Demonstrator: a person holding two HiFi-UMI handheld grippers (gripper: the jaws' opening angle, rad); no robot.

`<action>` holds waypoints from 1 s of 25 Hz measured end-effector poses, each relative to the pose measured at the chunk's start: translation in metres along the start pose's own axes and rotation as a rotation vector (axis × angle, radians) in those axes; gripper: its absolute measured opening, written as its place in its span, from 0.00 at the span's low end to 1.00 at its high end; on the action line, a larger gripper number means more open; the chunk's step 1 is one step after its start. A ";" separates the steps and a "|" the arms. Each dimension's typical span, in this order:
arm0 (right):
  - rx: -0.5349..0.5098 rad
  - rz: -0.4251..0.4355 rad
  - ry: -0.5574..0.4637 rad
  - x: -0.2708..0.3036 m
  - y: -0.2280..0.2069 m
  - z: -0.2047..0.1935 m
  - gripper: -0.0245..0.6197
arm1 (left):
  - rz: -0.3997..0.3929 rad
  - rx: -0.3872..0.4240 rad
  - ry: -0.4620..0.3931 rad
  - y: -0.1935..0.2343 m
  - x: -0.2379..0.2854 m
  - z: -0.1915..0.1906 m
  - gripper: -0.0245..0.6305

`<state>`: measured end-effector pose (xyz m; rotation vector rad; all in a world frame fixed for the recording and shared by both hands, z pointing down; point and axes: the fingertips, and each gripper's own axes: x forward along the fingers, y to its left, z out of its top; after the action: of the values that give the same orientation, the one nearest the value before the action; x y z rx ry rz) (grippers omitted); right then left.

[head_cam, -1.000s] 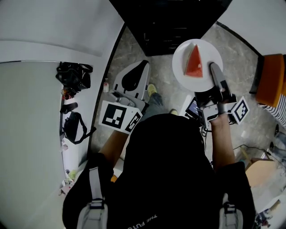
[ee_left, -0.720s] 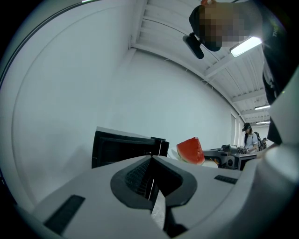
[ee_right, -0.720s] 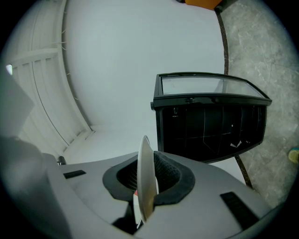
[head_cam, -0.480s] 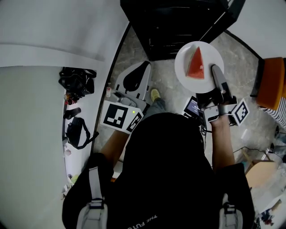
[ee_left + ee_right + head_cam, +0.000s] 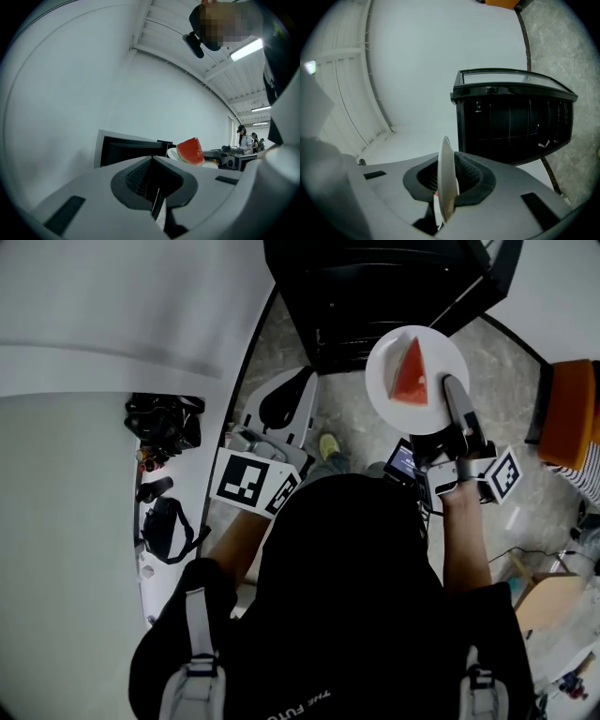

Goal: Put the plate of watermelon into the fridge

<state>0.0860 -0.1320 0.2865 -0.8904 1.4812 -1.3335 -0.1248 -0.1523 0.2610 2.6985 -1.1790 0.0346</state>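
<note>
A white plate [image 5: 403,407] bearing a red watermelon wedge [image 5: 411,373] is held out level just in front of the black fridge [image 5: 384,287]. My right gripper [image 5: 450,387] is shut on the plate's near rim. In the right gripper view the plate [image 5: 445,154] stands edge-on between the pads of the right gripper [image 5: 449,187], with the fridge [image 5: 515,122] beyond. My left gripper [image 5: 298,381] hangs to the left of the plate, shut and holding nothing. The left gripper view shows the left gripper [image 5: 151,161], the watermelon wedge [image 5: 190,151] and the fridge [image 5: 126,150].
A white counter [image 5: 75,549] runs along the left with black bags [image 5: 164,423] and a black strap [image 5: 167,526] near its edge. An orange seat [image 5: 572,413] stands at the right. Cables and a box [image 5: 548,601] lie on the stone floor. People [image 5: 243,138] stand far off.
Both grippers and the plate have moved forward toward the fridge, which now fills more of the top of the head view. The things on the counter have slid down the picture.
</note>
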 end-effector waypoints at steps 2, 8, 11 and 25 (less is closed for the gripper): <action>0.001 -0.002 -0.009 0.003 -0.002 0.001 0.11 | -0.006 0.000 -0.001 0.002 0.002 0.000 0.06; 0.005 0.001 -0.015 0.012 -0.005 0.003 0.11 | -0.010 0.001 0.002 0.011 0.007 0.003 0.06; 0.005 0.001 -0.014 0.017 -0.005 0.000 0.11 | -0.010 -0.006 0.003 0.016 0.006 0.002 0.06; -0.007 0.006 -0.032 0.024 -0.008 -0.009 0.11 | -0.035 -0.008 -0.002 0.029 0.004 0.000 0.06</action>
<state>0.0696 -0.1528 0.2904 -0.9067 1.4635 -1.3051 -0.1429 -0.1747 0.2667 2.7120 -1.1294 0.0218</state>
